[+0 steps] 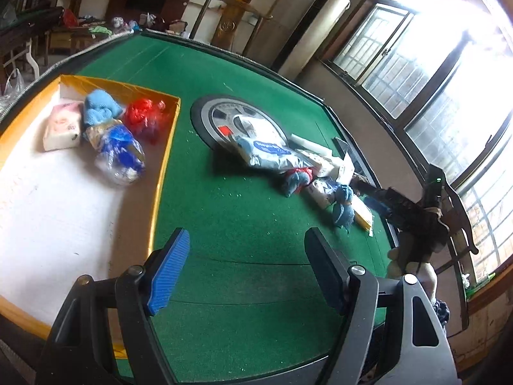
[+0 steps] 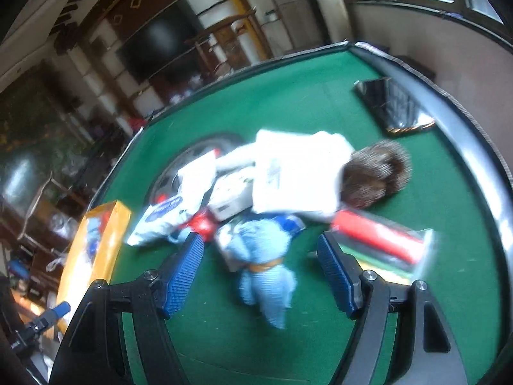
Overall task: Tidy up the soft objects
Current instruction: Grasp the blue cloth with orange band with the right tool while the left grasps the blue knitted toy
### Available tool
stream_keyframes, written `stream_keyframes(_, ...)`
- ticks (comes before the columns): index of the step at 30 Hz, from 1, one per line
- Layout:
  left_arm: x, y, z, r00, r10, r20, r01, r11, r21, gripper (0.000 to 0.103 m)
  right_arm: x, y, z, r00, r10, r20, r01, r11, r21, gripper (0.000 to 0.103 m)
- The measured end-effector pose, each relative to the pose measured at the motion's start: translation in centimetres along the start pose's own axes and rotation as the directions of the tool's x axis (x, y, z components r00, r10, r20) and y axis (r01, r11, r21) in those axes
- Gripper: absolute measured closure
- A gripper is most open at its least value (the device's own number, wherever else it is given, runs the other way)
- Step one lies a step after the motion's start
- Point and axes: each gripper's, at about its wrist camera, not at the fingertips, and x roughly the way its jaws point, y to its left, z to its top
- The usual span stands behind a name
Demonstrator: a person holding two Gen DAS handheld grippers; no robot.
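Right hand-held gripper (image 2: 259,272) wide open, empty, over light-blue knit bundle (image 2: 266,269), lower centre on green bench (image 2: 320,102). Looks soft, light, squashy; pinch at its orange-banded waist. Left hand-held gripper (image 1: 245,272) open, empty.

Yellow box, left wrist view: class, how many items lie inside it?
4, grouped at the far end of the yellow box: tissue pack, blue cloth, red bag, clear packet. Smaller things may hide beneath.

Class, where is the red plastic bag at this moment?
In the left wrist view, the red plastic bag lies inside the yellow-rimmed box at left, in its far right corner, beside the light blue towel.
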Motion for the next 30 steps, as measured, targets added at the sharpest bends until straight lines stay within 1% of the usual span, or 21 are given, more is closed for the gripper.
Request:
stream_keyframes(3, -0.1, 0.3, 0.0, 1.000, 0.010, 0.002, -0.010, 1.000, -0.002, 0.029, 1.5, 0.8, -0.9, 0.999, -0.025, -0.042, 0.024, 0.999, -0.024, 0.036)
stream_keyframes(4, 0.0, 0.4, -0.1, 1.000, 0.013, -0.003, -0.013, 1.000, -0.001, 0.029, 1.7, 1.1, -1.2, 0.998, -0.031, -0.051, 0.029, 0.999, -0.039, 0.045)
stream_keyframes(5, 0.2, 0.5, -0.1, 1.000, 0.015, -0.009, -0.015, 1.000, 0.000, 0.029, 1.8, 1.3, -1.5, 0.998, -0.033, -0.059, 0.030, 0.998, -0.055, 0.060)
stream_keyframes(6, 0.4, 0.5, 0.0, 1.000, 0.016, -0.015, -0.016, 1.000, 0.000, 0.029, 1.8, 1.5, -1.8, 0.997, -0.031, -0.068, 0.026, 0.997, -0.069, 0.069)
stream_keyframes(7, 0.7, 0.6, -0.1, 1.000, 0.014, -0.024, -0.014, 1.000, -0.003, 0.029, 1.5, 1.7, -2.2, 0.997, -0.016, -0.075, 0.010, 0.997, -0.074, 0.081)
stream_keyframes(11, 1.7, 1.3, 0.1, 0.998, 0.000, -0.057, -0.002, 1.000, -0.030, 0.029, 0.2, 2.4, -3.3, 0.996, 0.050, -0.069, -0.056, 0.993, -0.100, 0.081)
stream_keyframes(13, 2.1, 1.4, 0.0, 0.998, 0.000, -0.068, -0.002, 0.999, -0.038, 0.029, -0.2, 2.8, -3.9, 0.991, 0.105, -0.083, -0.114, 0.988, -0.106, 0.081)
stream_keyframes(14, 2.3, 1.3, 0.0, 0.997, -0.001, -0.074, -0.002, 0.999, -0.039, 0.029, -0.3, 2.9, -4.0, 0.984, 0.149, -0.099, -0.159, 0.982, -0.105, 0.081)
stream_keyframes(16, 3.0, 0.9, 0.0, 0.996, -0.005, -0.091, 0.002, 0.999, -0.034, 0.029, -0.3, 3.0, -4.6, 0.955, 0.259, -0.145, -0.274, 0.957, -0.092, 0.081)
stream_keyframes(17, 3.3, 0.6, -0.1, 0.995, -0.006, -0.100, 0.003, 1.000, -0.027, 0.029, -0.3, 3.0, -4.9, 0.952, 0.266, -0.150, -0.282, 0.955, -0.095, 0.081)
stream_keyframes(20, 4.4, -0.8, 0.2, 0.993, 0.002, -0.118, 0.000, 1.000, 0.012, 0.029, 0.1, 2.6, -5.5, 0.965, 0.219, -0.145, -0.236, 0.965, -0.117, 0.081)
stream_keyframes(22, 5.3, -2.5, 0.7, 0.994, 0.016, -0.108, -0.009, 0.998, 0.064, 0.029, 0.4, 1.7, -5.5, 0.975, 0.183, -0.125, -0.196, 0.975, -0.099, 0.081)
stream_keyframes(24, 6.8, -4.6, 1.2, 0.996, 0.047, -0.080, -0.035, 0.989, 0.141, 0.029, 0.7, 0.7, -5.4, 0.973, 0.201, -0.111, -0.209, 0.976, -0.065, 0.081)
stream_keyframes(26, 8.9, -6.5, 1.5, 0.996, 0.060, -0.070, -0.043, 0.975, 0.216, 0.029, 0.7, -0.1, -5.3, 0.975, 0.200, -0.100, -0.204, 0.978, -0.038, 0.079)
stream_keyframes(28, 11.3, -8.0, 2.0, 0.992, 0.091, -0.090, -0.065, 0.963, 0.261, 0.029, 0.4, -0.7, -5.1, 0.973, 0.212, -0.086, -0.214, 0.977, -0.020, 0.079)
stream_keyframes(30, 13.5, -9.5, 2.5, 0.991, 0.092, -0.100, -0.059, 0.953, 0.298, 0.029, 0.4, -1.1, -5.1, 0.972, 0.221, -0.083, -0.222, 0.975, -0.002, 0.079)
